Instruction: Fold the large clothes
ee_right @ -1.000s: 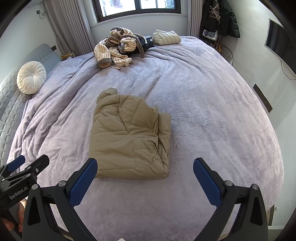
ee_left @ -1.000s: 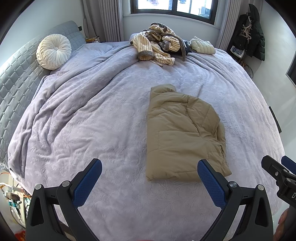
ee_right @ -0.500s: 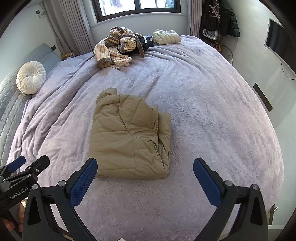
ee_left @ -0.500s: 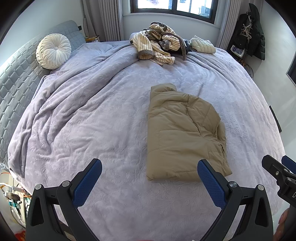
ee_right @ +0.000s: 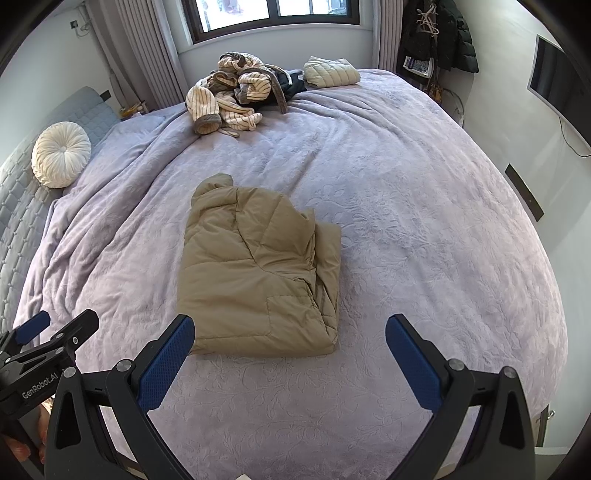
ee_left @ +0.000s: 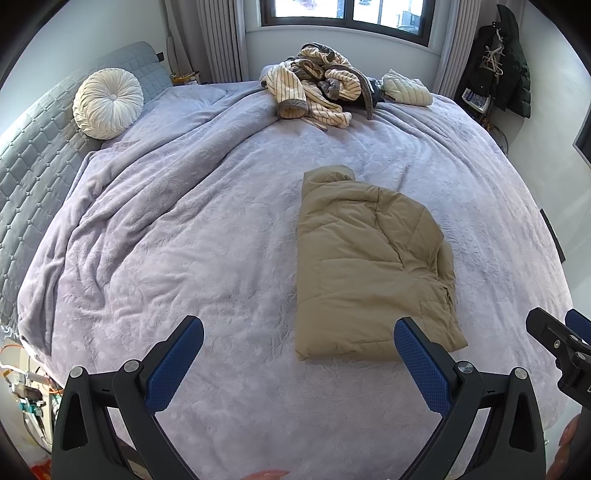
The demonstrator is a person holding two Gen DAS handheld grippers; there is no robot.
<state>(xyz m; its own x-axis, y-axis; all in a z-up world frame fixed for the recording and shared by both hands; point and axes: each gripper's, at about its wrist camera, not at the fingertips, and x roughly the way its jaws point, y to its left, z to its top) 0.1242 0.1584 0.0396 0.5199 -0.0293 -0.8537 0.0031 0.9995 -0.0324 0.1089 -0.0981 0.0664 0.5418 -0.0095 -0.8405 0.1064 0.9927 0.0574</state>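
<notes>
- A round white cushion (ee_left: 108, 104) leans on the grey headboard (ee_left: 33, 147) at left.
- Striped clothes (ee_left: 314, 88) lie heaped at the bed's (ee_left: 184, 221) far edge.
- The folded tan jacket (ee_right: 258, 277) lies mid-bed.
- Left tool (ee_left: 298, 345) and right tool (ee_right: 290, 341) gape wide, empty, above the near edge.

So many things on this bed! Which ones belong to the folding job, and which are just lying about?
For the job:
tan puffer jacket, folded
striped robe heap, unfolded
left gripper, open
right gripper, open

Just lying about:
round white cushion
folded cream jacket
hanging dark coats
</notes>
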